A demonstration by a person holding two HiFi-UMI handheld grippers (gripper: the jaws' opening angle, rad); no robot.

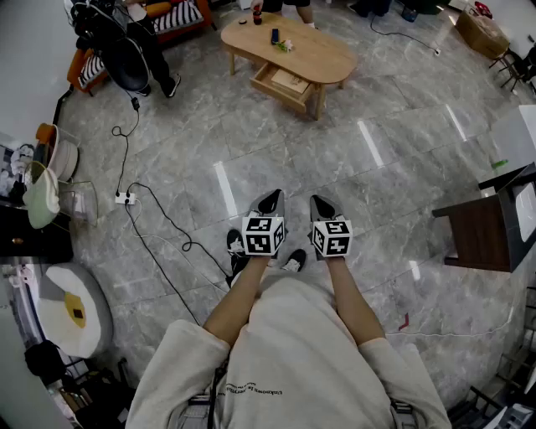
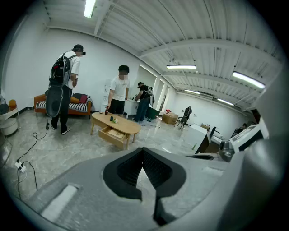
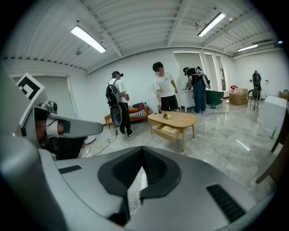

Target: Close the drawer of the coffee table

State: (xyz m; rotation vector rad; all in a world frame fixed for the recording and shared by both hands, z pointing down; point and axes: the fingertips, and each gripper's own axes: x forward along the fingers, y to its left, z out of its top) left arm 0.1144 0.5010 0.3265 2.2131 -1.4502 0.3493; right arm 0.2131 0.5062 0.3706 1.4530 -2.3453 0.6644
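1. Grey plastic and black ribbed pads on the left gripper (image 2: pixel 143 151): jaws pressed together at the tips, gripping nothing, with a sliver of pale floor visible behind them.
2. Same on the right gripper (image 3: pixel 142 151): jaws closed tip to tip, empty.
3. Side by side in front of the person's body, close but not touching, both tilted forward and down over the grey marbled floor (image 1: pixel 377 159). Marker cubes turned up toward the head camera, bare forearms behind them.
4. Beneath the grippers in the head view: black-and-white shoes (image 1: pixel 235 243) on the floor.
5. Well ahead of both grippers, across open floor: the wooden coffee table (image 1: pixel 322 57), oval-topped, on light legs.
6. Under its tabletop, on the near long side: the drawer (image 1: pixel 276 92), pulled out and open, well apart from either gripper. Inside it, something flat and pale (image 1: pixel 292 81).
7. On the tabletop: a dark bottle (image 1: pixel 256 17) at the far edge, then a small dark object (image 1: pixel 275 35) and a small green-and-white item (image 1: pixel 286 45) nearer the middle.
8. Behind the table, a person in a white shirt (image 2: pixel 118 90). Further left, another with a black backpack (image 2: pixel 63 76), next to an orange sofa (image 2: pixel 79 107) with striped cushions.
9. At the left of the head view, a white power strip (image 1: pixel 125 198) with black cable trailing across the floor. At the right edge, dark wooden furniture (image 1: pixel 479 236).
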